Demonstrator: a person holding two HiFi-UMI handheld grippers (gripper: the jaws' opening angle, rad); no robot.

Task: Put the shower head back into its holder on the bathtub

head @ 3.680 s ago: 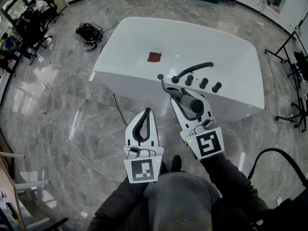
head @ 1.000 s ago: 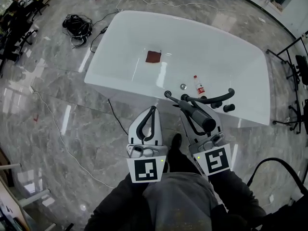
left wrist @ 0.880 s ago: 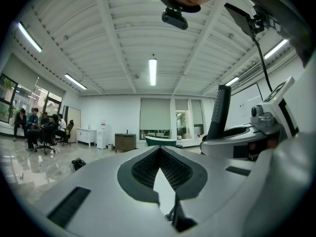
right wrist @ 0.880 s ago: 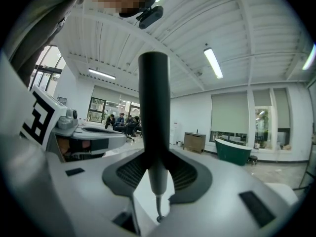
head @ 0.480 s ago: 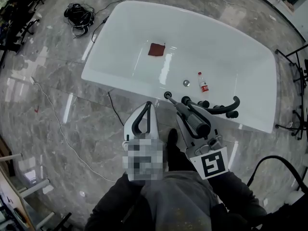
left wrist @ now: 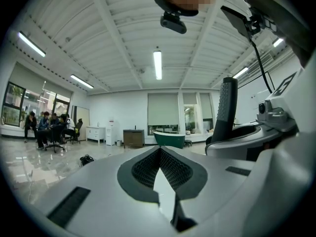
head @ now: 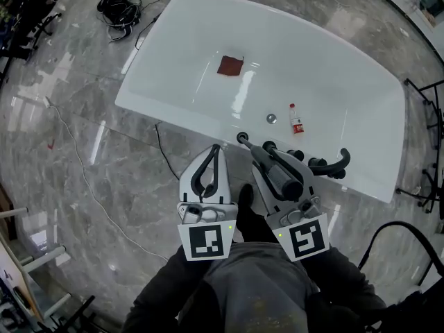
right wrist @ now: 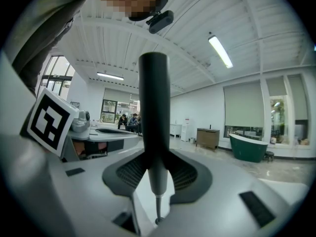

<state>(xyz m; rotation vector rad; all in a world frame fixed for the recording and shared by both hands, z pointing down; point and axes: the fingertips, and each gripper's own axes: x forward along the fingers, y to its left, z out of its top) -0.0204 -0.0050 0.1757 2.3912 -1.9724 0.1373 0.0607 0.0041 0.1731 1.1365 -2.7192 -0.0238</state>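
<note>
Most of the head view is taken up by a grey marble floor [head: 62, 151]. A big white bathtub [head: 333, 61] is set across the top of the shot at an angle. The person is seen from above at the bottom edge, and a tool is held out in each hand toward the tub's near rim.

The left tool [head: 216, 148] is held over the floor just short of the tub. In its own view [left wrist: 159, 149] the jaws are seen pressed together at the tips with nothing caught between them.

The right tool [head: 258, 155] is clamped on the shower head [head: 286, 180], a dark grey wand. In the right gripper view [right wrist: 154, 107] the thick handle is seen sticking up and back out of the closed jaws, while the thin end pokes forward past them.

So the shower head is not in any holder yet. It's carried in the right tool with its thin tip over the near rim, right beside a row of black knobs [head: 297, 155] and a curved black spout [head: 340, 161].

Inside the tub, a reddish-brown cloth [head: 229, 65] is laid flat, well apart from a small bottle [head: 297, 122] lying next to the drain [head: 272, 118].

A tangle of black cable [head: 118, 7] is piled on the floor off the tub's far left corner.
</note>
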